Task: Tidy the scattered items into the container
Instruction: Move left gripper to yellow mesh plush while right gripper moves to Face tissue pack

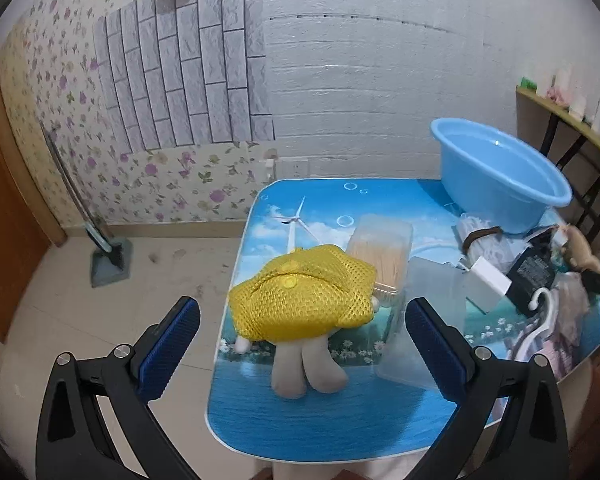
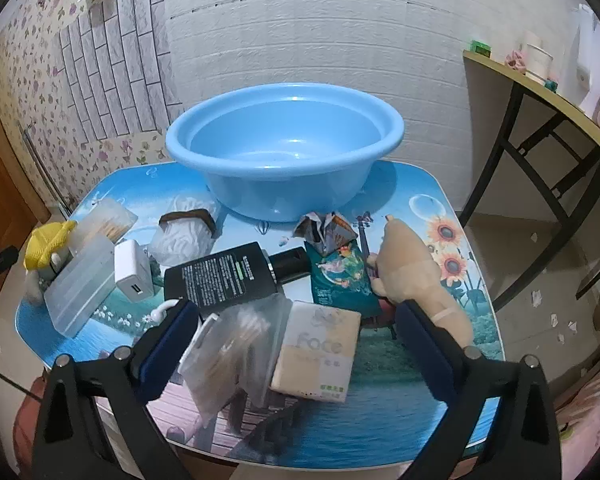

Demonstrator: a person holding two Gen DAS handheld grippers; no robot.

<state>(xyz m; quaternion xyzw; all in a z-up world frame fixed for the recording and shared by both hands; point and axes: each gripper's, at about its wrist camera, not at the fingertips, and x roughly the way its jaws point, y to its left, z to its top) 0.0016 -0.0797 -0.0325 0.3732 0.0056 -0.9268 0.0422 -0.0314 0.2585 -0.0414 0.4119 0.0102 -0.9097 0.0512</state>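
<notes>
Both grippers hover released over the bench: left gripper near the toy, right gripper above the tissues; basin empty.

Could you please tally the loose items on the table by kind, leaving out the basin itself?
Soft toys: 2, the yellow-capped toy and the tan plush
Clear plastic boxes: 2
Black bottle: 1
White charger: 1
Tissue pack: 1
Clear bags: 2
Paper packets: 2
Total: 11
</notes>
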